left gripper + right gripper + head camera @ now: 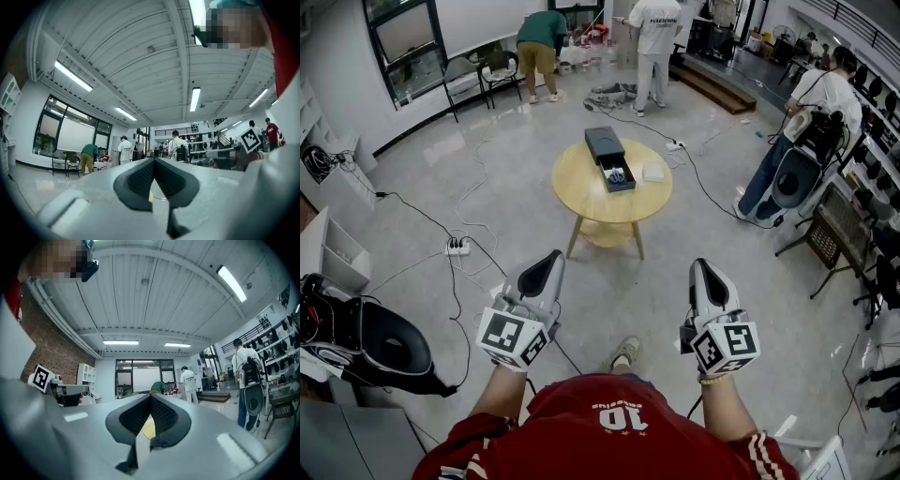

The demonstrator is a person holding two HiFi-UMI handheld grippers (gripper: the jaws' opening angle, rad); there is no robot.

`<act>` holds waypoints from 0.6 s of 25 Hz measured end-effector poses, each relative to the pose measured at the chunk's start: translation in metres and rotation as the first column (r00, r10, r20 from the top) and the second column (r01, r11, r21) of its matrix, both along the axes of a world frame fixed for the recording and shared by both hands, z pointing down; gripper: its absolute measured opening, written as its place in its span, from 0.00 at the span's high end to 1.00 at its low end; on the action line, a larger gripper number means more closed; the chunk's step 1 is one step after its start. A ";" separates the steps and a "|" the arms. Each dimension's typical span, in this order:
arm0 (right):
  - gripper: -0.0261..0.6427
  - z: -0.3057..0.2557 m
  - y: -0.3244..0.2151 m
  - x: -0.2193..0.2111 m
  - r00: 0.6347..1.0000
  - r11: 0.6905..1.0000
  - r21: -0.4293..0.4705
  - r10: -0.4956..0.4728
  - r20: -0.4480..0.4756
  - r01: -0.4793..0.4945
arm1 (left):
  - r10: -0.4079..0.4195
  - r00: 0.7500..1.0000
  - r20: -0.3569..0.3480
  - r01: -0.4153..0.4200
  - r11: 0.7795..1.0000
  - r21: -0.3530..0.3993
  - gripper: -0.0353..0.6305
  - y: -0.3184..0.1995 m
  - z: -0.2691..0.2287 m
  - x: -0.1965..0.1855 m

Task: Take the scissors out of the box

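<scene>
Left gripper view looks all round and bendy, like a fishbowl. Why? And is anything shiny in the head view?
Left gripper view: a wide-angle lens curves the ceiling beams and leaves the corners black; the left tool, very close, looks soft; the ceiling lamp glares white. Head view: the edges bend too, and the pale floor shines with window light.

A round wooden table (574,180) stands on glossy grey floor (511,150) beneath ceiling strip lights (195,99).

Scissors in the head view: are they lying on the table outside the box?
No, the blue-handled scissors lie inside the open box on the round wooden table.
</scene>
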State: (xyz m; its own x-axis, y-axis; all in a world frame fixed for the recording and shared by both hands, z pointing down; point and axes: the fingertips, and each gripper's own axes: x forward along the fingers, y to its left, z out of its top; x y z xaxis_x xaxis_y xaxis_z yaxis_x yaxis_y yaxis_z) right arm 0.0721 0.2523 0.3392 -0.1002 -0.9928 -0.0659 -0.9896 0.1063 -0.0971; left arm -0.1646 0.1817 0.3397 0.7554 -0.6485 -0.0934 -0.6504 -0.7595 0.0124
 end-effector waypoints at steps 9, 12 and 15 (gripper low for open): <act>0.96 -0.002 0.000 -0.004 1.000 1.000 0.011 -0.003 -0.004 0.003 | -0.010 1.000 0.002 0.010 1.000 0.003 0.94 -0.001 0.001 -0.002; 0.96 0.000 -0.001 -0.005 1.000 1.000 0.008 0.002 0.002 -0.002 | -0.008 1.000 0.002 0.008 1.000 -0.003 0.94 -0.002 0.004 -0.003; 0.96 0.000 -0.002 -0.008 1.000 1.000 0.008 0.003 -0.002 -0.003 | -0.002 1.000 0.002 0.002 1.000 0.001 0.94 -0.003 0.003 -0.003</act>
